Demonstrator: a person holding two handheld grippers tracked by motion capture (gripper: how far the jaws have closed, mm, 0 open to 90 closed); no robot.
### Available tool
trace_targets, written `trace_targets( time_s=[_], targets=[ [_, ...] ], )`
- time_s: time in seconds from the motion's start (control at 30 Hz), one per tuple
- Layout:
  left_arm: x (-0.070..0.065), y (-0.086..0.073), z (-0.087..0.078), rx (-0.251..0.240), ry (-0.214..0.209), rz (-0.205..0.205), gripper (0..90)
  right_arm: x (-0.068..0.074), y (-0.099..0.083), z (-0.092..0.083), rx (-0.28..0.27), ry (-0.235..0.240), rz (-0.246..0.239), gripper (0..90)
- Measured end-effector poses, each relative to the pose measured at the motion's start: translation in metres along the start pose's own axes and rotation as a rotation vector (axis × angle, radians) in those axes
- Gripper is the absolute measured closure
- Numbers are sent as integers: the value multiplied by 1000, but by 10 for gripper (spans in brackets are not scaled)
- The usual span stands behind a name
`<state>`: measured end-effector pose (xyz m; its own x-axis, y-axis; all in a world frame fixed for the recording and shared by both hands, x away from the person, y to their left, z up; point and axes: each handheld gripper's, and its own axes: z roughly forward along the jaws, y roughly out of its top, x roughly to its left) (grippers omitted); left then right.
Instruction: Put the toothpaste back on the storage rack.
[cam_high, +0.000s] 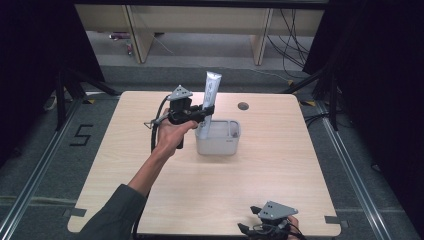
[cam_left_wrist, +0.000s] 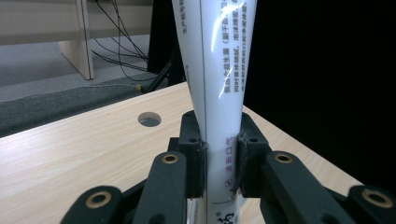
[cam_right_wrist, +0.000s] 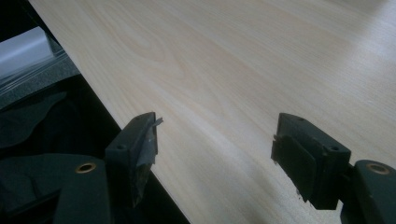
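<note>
The left forearm reaches forward from the sleeve, wrist raised, the hand wrapped around the grip of the left hand-held gripper (cam_high: 206, 111). Its grey three-cornered plate faces up, its cable loops down behind the hand, and its jaws point away from the person, clamped on a white tube (cam_left_wrist: 219, 116) that stands upright between the pads. The right hand-held gripper (cam_right_wrist: 215, 154) sits low and close to the person, jaws wide apart with nothing between them.
</note>
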<state>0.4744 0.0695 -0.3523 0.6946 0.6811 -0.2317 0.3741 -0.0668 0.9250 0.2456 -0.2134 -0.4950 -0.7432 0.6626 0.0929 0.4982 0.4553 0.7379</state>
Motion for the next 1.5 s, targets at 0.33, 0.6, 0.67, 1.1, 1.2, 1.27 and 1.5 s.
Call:
trace_targets(
  time_s=[0.33, 0.6, 0.67, 1.1, 1.2, 1.27, 1.5],
  targets=[
    [3, 0, 18, -20, 31, -13, 756, 0, 0, 1, -3, 5, -2, 309],
    [5, -3, 34, -26, 48, 2, 756, -1, 1, 0, -4, 5, -23, 308],
    [5, -4, 40, -24, 54, -1, 756, 1, 1, 0, 4, 9, -12, 309],
    [8, -8, 57, -29, 81, 19, 755, 2, 2, 1, -7, 18, -24, 308],
    [9, -11, 59, -39, 81, 9, 755, 3, 1, 1, -4, 18, -15, 308],
    [8, -13, 60, -29, 73, 24, 755, 2, 2, 1, -5, 19, -26, 308],
    [7, -19, 63, -25, 77, 40, 754, 2, 1, 1, -2, 21, -26, 308]
  ],
)
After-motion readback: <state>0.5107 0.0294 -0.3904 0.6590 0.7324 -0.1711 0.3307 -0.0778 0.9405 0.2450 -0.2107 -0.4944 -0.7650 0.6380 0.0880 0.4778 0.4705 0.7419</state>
